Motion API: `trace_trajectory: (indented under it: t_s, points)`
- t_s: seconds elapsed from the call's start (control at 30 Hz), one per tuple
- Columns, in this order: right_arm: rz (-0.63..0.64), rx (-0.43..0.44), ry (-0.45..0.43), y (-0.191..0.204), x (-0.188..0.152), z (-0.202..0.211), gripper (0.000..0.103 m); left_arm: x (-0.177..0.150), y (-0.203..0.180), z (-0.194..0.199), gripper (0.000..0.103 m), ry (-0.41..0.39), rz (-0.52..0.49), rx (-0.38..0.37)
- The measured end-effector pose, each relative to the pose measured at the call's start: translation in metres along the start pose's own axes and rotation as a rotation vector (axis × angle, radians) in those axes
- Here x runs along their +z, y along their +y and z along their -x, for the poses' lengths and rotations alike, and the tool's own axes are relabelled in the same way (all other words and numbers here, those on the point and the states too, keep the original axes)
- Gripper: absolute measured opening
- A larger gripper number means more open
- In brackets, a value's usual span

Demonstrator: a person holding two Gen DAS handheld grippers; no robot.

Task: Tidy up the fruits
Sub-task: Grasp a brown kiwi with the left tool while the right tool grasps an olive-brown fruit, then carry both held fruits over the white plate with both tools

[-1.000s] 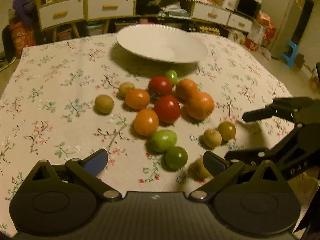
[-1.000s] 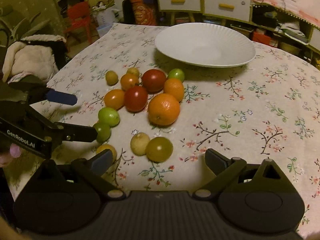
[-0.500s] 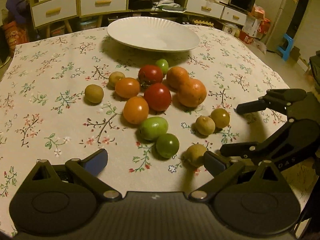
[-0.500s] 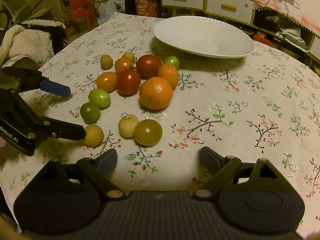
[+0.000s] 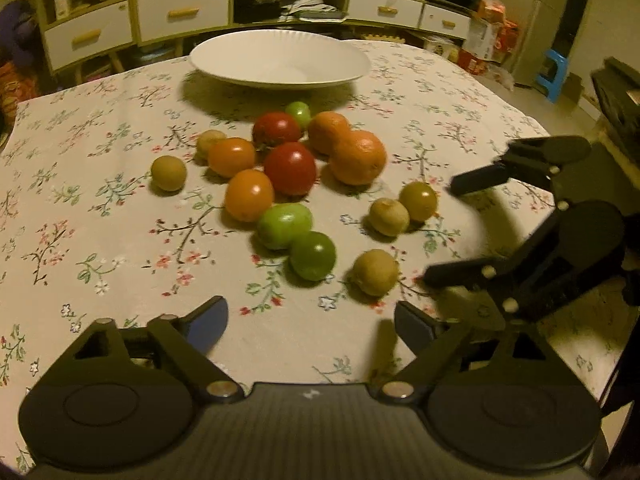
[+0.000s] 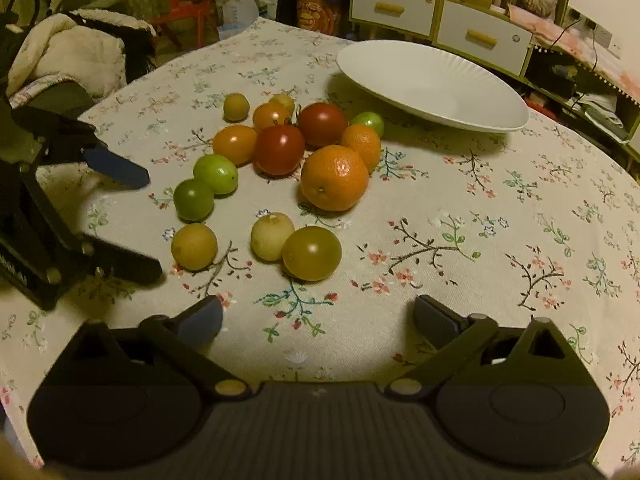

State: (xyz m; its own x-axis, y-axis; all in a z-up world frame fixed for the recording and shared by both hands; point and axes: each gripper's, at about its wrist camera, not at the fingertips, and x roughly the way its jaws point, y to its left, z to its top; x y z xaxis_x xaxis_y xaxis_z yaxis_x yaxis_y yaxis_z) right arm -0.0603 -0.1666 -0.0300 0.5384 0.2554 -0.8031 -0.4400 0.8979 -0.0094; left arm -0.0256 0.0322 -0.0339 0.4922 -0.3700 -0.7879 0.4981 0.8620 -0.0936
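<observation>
1. Left wrist view: left gripper (image 5: 308,322) has its jaws wide but closing, nothing between them, only bare tablecloth (image 5: 100,208) under the tips.
2. Right gripper (image 6: 316,318) stands wide open too, empty, low over the cloth near the yellow tomato (image 6: 311,253).
3. Risk: the fruits (image 5: 288,184) lie packed and touching; a jaw pushed into the cluster would likely knock neighbours and send round ones rolling toward the table edge.
4. Risk: the two grippers are close together; both going for the near fruit at once could clash fingers.
5. Risk: the tomatoes look smooth and soft, so a hard squeeze may bruise or split one, and a light one may let it slip.
6. Risk: the left jaws closing this early could end up too narrow for the orange (image 5: 357,157).
7. Fruits: red, orange, green and yellow-brown balls, glossy, mixed sizes, all on the cloth mid-table, none lifted.
8. Plate (image 5: 224,54): white, wide, empty, behind the cluster, well apart from the near fruit.
</observation>
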Motion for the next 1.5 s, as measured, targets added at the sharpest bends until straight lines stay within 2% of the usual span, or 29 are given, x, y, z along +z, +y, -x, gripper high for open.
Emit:
trace_trajectory:
  t_s: [0.1, 0.2, 0.3, 0.43, 0.6, 0.83, 1.07, 1.27, 1.5]
  points:
    - [0.002, 0.008, -0.011, -0.002, 0.003, 0.002, 0.081, 0.0, -0.005, 0.001, 0.082, -0.005, 0.002, -0.027]
    - [0.0, 0.007, -0.014, -0.002, 0.006, 0.001, 0.075, 0.0, -0.012, 0.001, 0.072, -0.006, 0.001, -0.07]
    - [0.012, 0.003, -0.018, 0.0, 0.009, 0.0, 0.068, 0.0, -0.019, 0.0, 0.068, -0.007, -0.006, -0.098]
    - [0.017, -0.004, -0.026, 0.0, 0.01, -0.001, 0.066, 0.001, -0.026, -0.004, 0.063, -0.02, -0.014, -0.091]
    - [-0.002, -0.013, -0.037, -0.002, 0.014, -0.002, 0.056, 0.005, -0.029, -0.008, 0.053, -0.041, -0.001, -0.083]
    - [-0.008, -0.023, -0.039, -0.003, 0.015, -0.001, 0.049, 0.006, -0.031, -0.008, 0.046, -0.054, 0.005, -0.069]
    - [-0.024, -0.031, -0.042, -0.003, 0.018, 0.0, 0.037, 0.007, -0.031, -0.01, 0.03, -0.06, 0.018, -0.053]
    - [-0.036, -0.034, -0.039, -0.005, 0.019, 0.001, 0.026, 0.008, -0.031, -0.01, 0.029, -0.06, 0.019, -0.05]
    - [-0.054, -0.043, -0.046, -0.007, 0.019, 0.003, 0.025, 0.009, -0.032, -0.008, 0.029, -0.064, 0.021, -0.053]
